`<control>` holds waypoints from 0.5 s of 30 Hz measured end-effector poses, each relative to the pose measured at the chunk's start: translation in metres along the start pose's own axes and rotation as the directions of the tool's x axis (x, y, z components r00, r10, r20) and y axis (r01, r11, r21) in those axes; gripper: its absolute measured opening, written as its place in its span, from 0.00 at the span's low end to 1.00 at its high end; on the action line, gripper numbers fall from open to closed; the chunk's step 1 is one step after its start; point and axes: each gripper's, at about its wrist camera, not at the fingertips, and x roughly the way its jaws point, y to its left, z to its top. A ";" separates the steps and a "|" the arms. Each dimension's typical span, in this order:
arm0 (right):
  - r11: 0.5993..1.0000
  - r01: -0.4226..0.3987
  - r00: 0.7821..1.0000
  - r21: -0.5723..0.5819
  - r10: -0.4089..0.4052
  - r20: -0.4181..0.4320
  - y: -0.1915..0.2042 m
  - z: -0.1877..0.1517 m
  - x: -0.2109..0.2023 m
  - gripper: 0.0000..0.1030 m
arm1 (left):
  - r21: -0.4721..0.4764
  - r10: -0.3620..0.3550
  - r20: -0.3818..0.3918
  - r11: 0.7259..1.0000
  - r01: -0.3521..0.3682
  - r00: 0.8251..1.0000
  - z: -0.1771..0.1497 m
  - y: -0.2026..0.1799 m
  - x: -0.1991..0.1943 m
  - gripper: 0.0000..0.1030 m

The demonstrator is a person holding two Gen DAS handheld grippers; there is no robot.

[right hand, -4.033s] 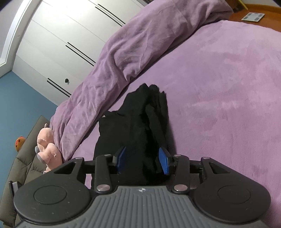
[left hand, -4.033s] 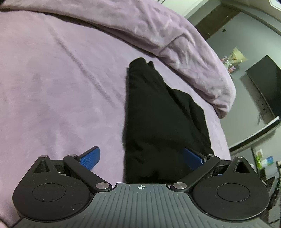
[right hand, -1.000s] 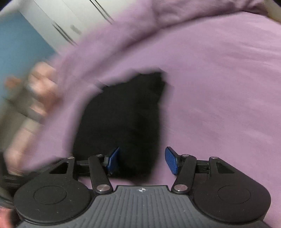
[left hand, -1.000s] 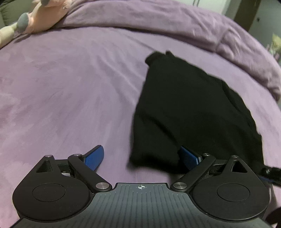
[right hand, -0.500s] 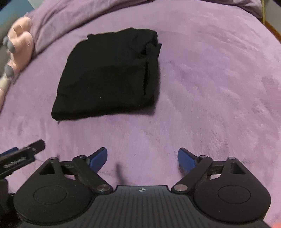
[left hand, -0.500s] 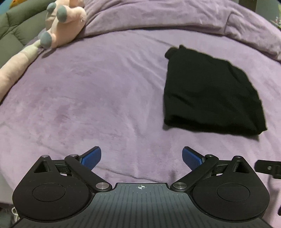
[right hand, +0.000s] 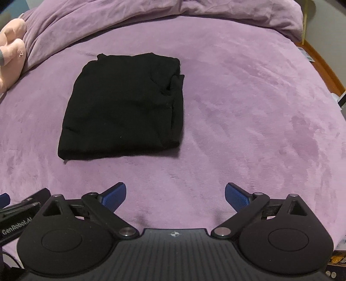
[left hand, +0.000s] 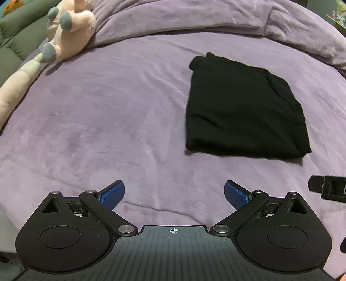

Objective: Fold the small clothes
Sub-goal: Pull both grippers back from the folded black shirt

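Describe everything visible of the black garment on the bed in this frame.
The black folded garment is a soft, matte knit-looking cloth, folded into a rough rectangle lying flat on the purple plush bedspread. Stacked layer edges show along its right side in the right wrist view, and a small bunched corner pokes out at the far end. Only the bedspread touches it; neither gripper reaches it.

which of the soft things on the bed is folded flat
The black folded garment, lying as a flat rectangle on the purple bedsheet. The pink plush toy and the bunched purple duvet beyond it are not folded.
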 end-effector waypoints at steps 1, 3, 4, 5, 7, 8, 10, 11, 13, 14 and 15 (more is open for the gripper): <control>1.000 0.002 1.000 0.002 -0.002 0.003 -0.001 0.000 -0.001 0.95 | 0.003 0.002 0.000 1.000 -0.002 1.000 0.000 -0.001 0.000 0.99; 1.000 0.005 1.000 0.007 -0.005 0.004 -0.002 0.000 -0.003 0.95 | 0.005 0.002 0.001 1.000 -0.002 1.000 0.000 -0.001 -0.002 0.99; 1.000 0.005 1.000 0.010 -0.005 0.006 -0.003 0.000 -0.005 0.95 | 0.003 0.001 0.003 1.000 -0.001 1.000 -0.001 -0.001 -0.003 0.99; 1.000 0.005 1.000 0.013 -0.005 0.009 -0.004 0.000 -0.006 0.95 | 0.002 0.000 0.004 1.000 0.000 1.000 0.000 -0.001 -0.004 0.99; 1.000 0.006 1.000 0.017 -0.006 0.010 -0.004 -0.001 -0.007 0.95 | 0.001 0.001 0.004 1.000 -0.001 1.000 -0.001 -0.001 -0.005 0.99; 1.000 0.005 1.000 0.016 -0.005 0.008 -0.003 -0.001 -0.007 0.95 | 0.002 0.002 0.003 1.000 -0.002 1.000 -0.001 -0.001 -0.005 0.99; 1.000 0.003 1.000 0.014 -0.003 0.006 -0.002 -0.001 -0.007 0.95 | 0.004 0.002 0.004 1.000 -0.002 1.000 0.000 -0.001 -0.006 0.99; 1.000 0.002 1.000 0.014 -0.002 0.007 -0.002 -0.001 -0.008 0.95 | 0.004 0.001 0.004 1.000 -0.001 1.000 0.000 -0.002 -0.007 0.99; 1.000 -0.001 1.000 0.014 0.001 0.007 -0.001 -0.001 -0.009 0.95 | 0.005 0.001 0.004 1.000 -0.001 1.000 0.000 -0.002 -0.007 0.99; 1.000 -0.004 1.000 0.013 0.004 0.009 -0.001 -0.001 -0.009 0.95 | 0.005 0.001 0.005 1.000 -0.001 1.000 0.000 -0.002 -0.008 0.99; 1.000 -0.004 1.000 0.013 0.004 0.010 -0.001 -0.001 -0.010 0.95 | 0.005 0.002 0.005 1.000 -0.002 1.000 0.000 -0.002 -0.008 0.99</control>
